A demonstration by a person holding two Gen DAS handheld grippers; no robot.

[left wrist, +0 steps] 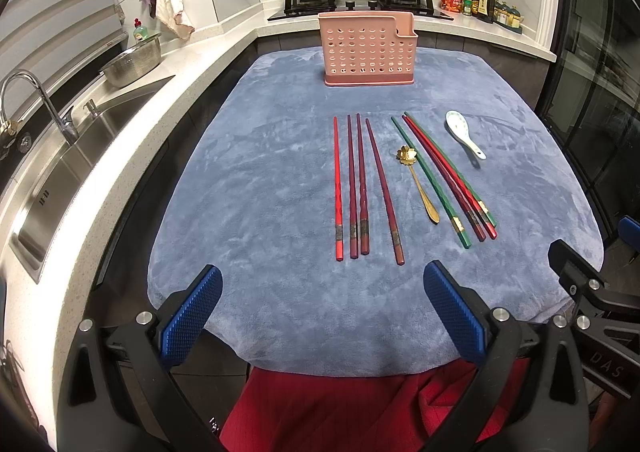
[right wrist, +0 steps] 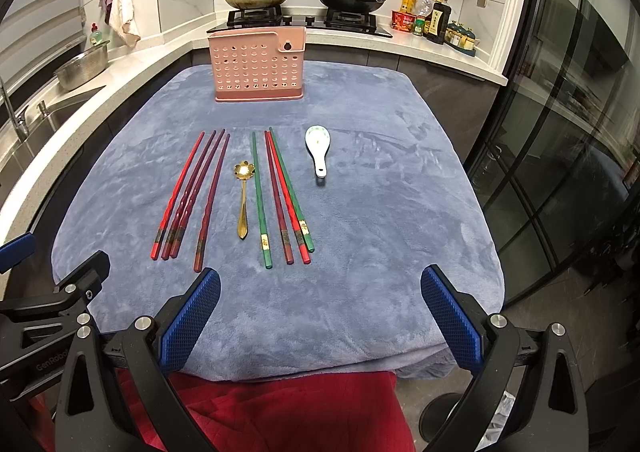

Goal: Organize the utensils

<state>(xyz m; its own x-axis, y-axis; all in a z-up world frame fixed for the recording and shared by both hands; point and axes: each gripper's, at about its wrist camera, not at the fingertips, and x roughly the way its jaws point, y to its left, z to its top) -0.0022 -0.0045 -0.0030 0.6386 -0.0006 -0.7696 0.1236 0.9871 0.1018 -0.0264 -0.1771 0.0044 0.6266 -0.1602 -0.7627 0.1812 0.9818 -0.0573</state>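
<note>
Lying in a row on the blue-grey cloth over the desk are four red chopsticks, a gold flower spoon, a green-and-red chopstick bundle and a white ceramic spoon at the right. Beyond them stands the pink perforated utensil holder. Near the cloth's near edge, the left claw and the right claw both gape wide, holding nothing.

8 chopsticks, 2 spoons, 1 holder
</note>
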